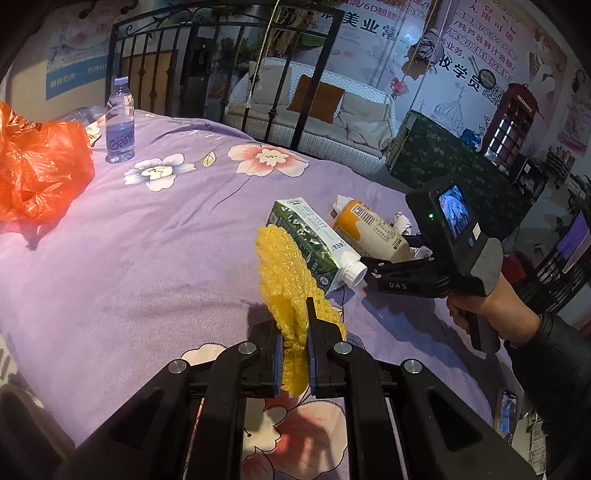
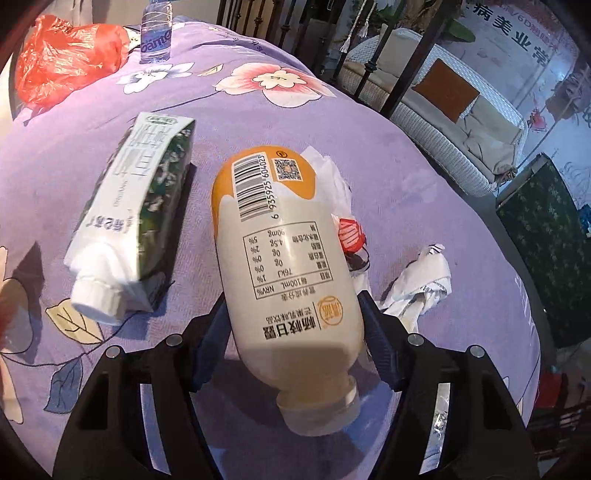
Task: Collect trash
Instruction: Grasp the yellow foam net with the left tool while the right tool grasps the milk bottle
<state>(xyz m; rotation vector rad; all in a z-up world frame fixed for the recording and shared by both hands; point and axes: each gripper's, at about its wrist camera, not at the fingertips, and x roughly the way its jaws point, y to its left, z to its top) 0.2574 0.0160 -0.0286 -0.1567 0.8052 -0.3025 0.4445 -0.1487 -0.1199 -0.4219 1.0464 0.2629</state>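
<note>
My left gripper (image 1: 295, 332) is shut on a piece of yellow bubble wrap (image 1: 284, 266), held upright above the purple flowered bedspread (image 1: 147, 240). A green and white milk carton (image 1: 314, 240) (image 2: 136, 206) lies on its side just beyond it. Beside the carton lies an orange and white drink bottle (image 1: 373, 230) (image 2: 288, 240), its neck toward the right wrist camera. My right gripper (image 2: 291, 299) (image 1: 373, 266) straddles this bottle, and both pads touch its sides while it rests on the bed. An orange plastic bag (image 1: 40, 166) (image 2: 66, 62) sits at the far left.
A clear water bottle (image 1: 120, 122) (image 2: 157, 33) stands next to the bag. Crumpled paper (image 2: 421, 280), a tissue (image 2: 332, 173) and a red scrap (image 2: 351, 236) lie right of the drink bottle. A black metal bed rail (image 1: 221, 55) borders the far side. A phone (image 1: 508, 410) lies near the bed's right edge.
</note>
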